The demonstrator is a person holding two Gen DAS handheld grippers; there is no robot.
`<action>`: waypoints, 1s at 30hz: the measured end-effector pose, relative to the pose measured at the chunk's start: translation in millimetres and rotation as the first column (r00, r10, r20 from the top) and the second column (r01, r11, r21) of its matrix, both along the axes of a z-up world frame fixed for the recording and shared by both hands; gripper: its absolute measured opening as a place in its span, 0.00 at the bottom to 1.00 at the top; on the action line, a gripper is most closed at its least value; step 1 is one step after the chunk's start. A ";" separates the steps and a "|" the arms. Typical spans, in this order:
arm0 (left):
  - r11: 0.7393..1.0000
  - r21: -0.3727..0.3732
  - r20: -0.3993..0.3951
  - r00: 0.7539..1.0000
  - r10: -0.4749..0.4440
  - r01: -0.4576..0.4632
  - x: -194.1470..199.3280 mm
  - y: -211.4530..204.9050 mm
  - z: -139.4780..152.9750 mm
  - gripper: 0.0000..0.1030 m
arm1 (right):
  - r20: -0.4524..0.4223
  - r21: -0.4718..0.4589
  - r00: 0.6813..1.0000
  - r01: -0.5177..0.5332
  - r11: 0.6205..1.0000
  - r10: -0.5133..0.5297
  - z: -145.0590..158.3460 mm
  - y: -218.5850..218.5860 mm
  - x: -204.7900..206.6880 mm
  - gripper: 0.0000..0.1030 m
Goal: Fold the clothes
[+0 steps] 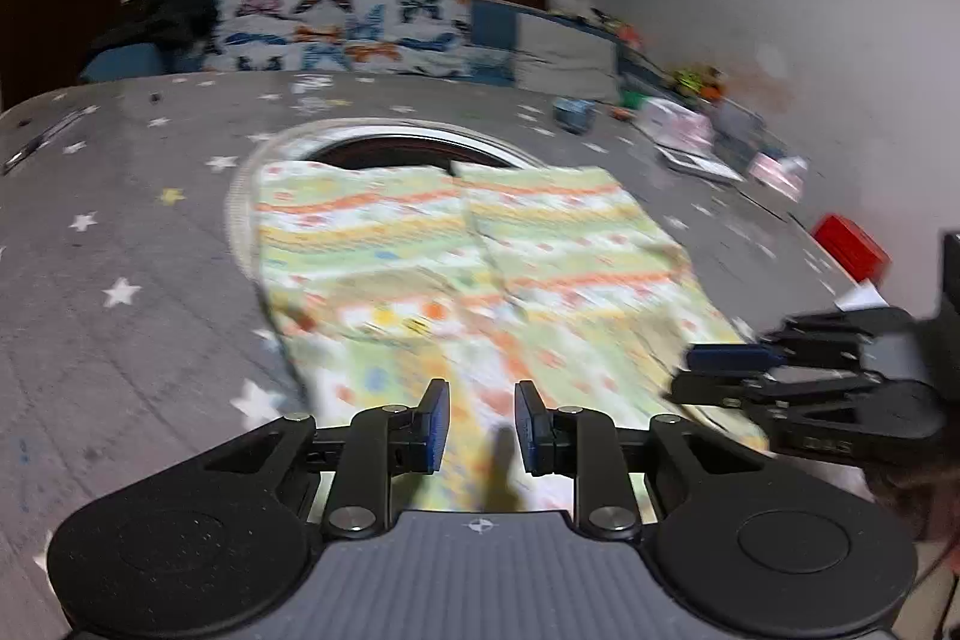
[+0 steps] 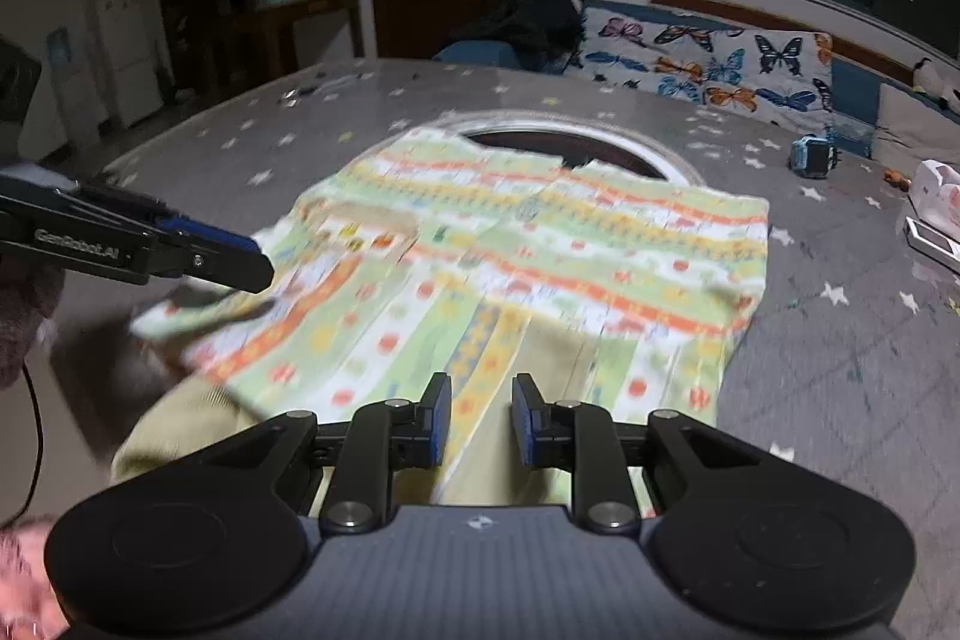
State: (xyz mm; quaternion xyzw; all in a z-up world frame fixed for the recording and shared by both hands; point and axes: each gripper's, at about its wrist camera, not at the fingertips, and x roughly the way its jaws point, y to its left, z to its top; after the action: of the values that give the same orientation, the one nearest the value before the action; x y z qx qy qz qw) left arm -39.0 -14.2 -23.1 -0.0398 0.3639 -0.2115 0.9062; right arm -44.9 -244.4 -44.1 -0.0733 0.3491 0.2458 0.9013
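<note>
A small garment [image 1: 468, 244] with green, orange and white stripes lies spread flat on the grey star-print table cover [image 1: 120, 220]. Its far edge covers part of a round white-rimmed disc [image 1: 420, 139]. My left gripper [image 1: 483, 388] hovers over the near hem, jaws apart, with cloth showing through the gap and neither pad pressing on it. In the right wrist view the garment [image 2: 540, 244] is blurred and my right gripper [image 2: 480, 382] stands over its near edge, jaws apart. The left gripper [image 2: 264, 274] reaches in over the garment's left corner. The right gripper [image 1: 681, 370] is at the right hem.
A butterfly-print pillow [image 2: 720, 64] and dark clothes [image 2: 540, 10] lie beyond the table's far edge. A blue toy [image 2: 813, 157], bags and papers [image 2: 936, 196] and a red box [image 1: 852, 247] crowd the right side. A person's hand [image 2: 24, 580] shows at lower left.
</note>
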 end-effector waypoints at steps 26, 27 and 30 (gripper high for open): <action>0.996 -0.089 -0.312 0.950 0.001 -0.030 -36.9 -12.0 1.0 0.35 | 0.034 -0.233 0.982 -0.171 0.957 0.184 5.4 -17.1 -77.5 0.39; 0.995 -0.092 -0.323 0.946 0.004 -0.036 -36.8 -11.5 -0.4 0.35 | 0.037 -0.241 0.981 -0.177 0.954 0.192 4.3 -16.8 -79.7 0.42; 0.994 -0.099 -0.344 0.939 0.018 -0.055 -37.1 -9.8 -1.5 0.37 | 0.059 -0.262 0.975 -0.192 0.946 0.214 1.6 -14.7 -86.2 0.45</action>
State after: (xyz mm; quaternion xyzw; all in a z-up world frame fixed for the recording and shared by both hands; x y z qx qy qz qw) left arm -76.1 -23.9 -24.5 -0.1314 0.5033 -0.2037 0.8294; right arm -131.1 -259.1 -42.6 -0.2345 0.3291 0.2871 0.8685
